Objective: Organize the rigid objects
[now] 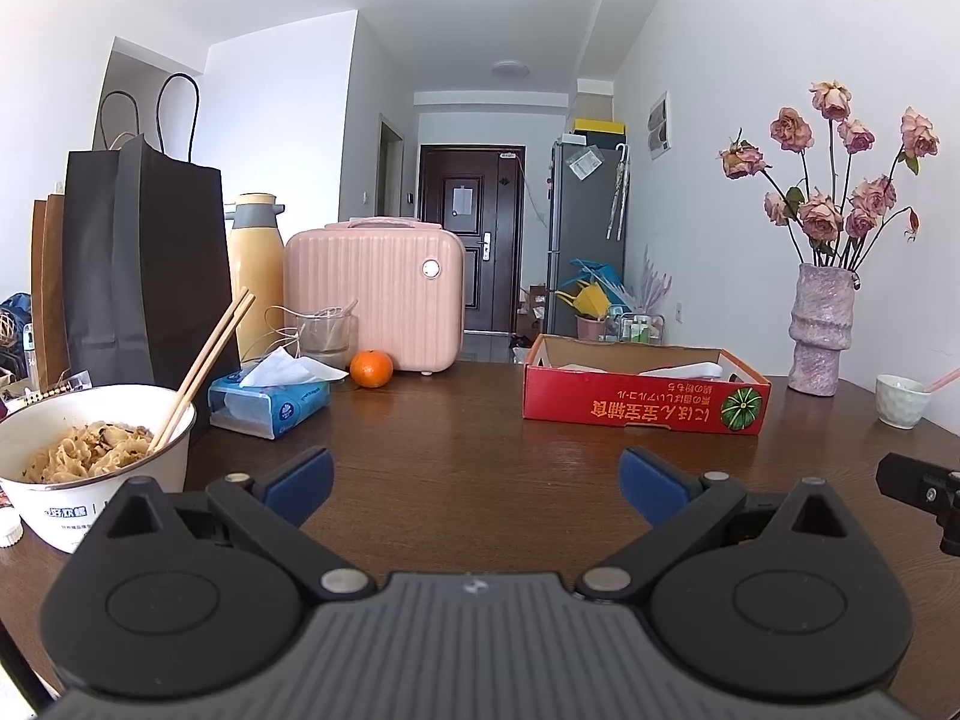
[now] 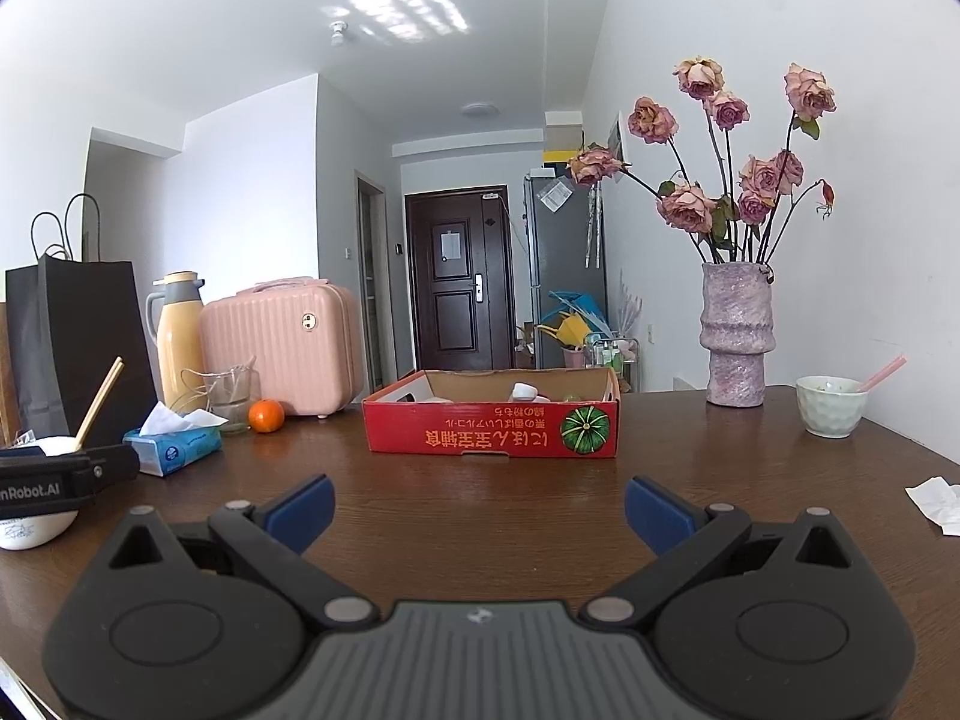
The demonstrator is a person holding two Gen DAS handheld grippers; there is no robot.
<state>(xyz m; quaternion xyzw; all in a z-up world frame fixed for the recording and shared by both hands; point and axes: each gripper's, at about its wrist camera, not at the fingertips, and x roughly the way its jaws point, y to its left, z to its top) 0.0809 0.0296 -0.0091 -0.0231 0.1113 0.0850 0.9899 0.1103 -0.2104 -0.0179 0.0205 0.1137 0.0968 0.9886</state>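
On the dark wooden table (image 1: 468,456), both grippers hovered low with nothing between their fingers. Left gripper (image 1: 477,480): jaws spread wide, blue pads (image 1: 300,477) over bare wood. Right gripper (image 2: 480,507): jaws equally wide, empty; its black body also showed at the right edge of the left wrist view.

Far centre: a shallow red cardboard box (image 2: 492,429), printed with a green pumpkin, open at the top. White items (image 2: 525,391) lay inside it; their identity could not be told.

Far left: a pink hard case (image 1: 375,294), a yellow flask (image 1: 258,264) and a black paper bag (image 1: 144,264), standing upright in a row. An orange (image 1: 371,368) sat just in front of the case, beside a glass cup (image 1: 327,333). A blue tissue pack (image 1: 270,402) lay nearer, next to a white bowl of noodles (image 1: 90,468) with chopsticks (image 1: 204,360) leaning in it.

Far right: a mauve vase (image 2: 737,336) of dried roses (image 2: 738,162) by the wall. A small pale cup (image 2: 831,405) holding a pink spoon (image 2: 882,372) stood to its right. A crumpled white paper (image 2: 936,504) lay at the near right edge.
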